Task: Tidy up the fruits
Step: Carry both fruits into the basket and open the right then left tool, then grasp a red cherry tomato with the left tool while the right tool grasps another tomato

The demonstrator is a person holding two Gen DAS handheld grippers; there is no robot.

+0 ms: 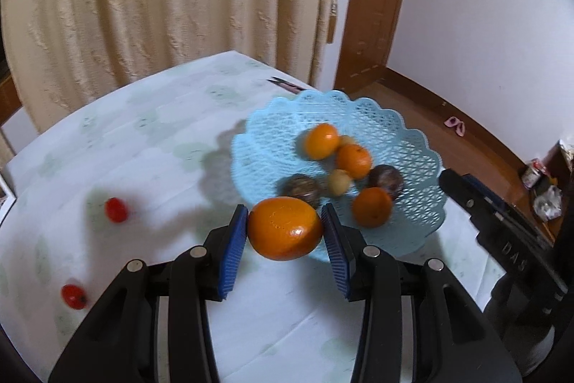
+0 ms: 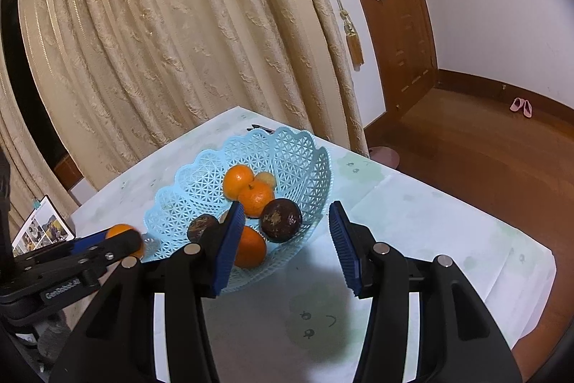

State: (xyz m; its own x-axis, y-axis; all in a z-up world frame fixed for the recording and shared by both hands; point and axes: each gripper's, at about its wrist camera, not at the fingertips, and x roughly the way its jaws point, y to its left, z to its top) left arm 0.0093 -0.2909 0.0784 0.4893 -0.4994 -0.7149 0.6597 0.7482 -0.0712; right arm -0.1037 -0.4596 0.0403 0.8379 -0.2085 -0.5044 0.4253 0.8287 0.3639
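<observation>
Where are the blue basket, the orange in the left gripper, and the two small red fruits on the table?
blue basket [image 1: 412,139]: left wrist view, bare lattice wall.
orange [image 1: 285,227]: left wrist view, peel centre, between the pads.
near red fruit [image 1: 73,296]: left wrist view, centre.
far red fruit [image 1: 116,209]: left wrist view, centre.

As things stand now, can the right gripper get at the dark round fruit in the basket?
Probably yes. The right gripper is open and empty, and the dark round fruit lies uncovered near the blue basket's rim, just ahead.

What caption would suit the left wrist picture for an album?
Left tool carries an orange toward the blue basket; two small red fruits wait on the table.
</observation>
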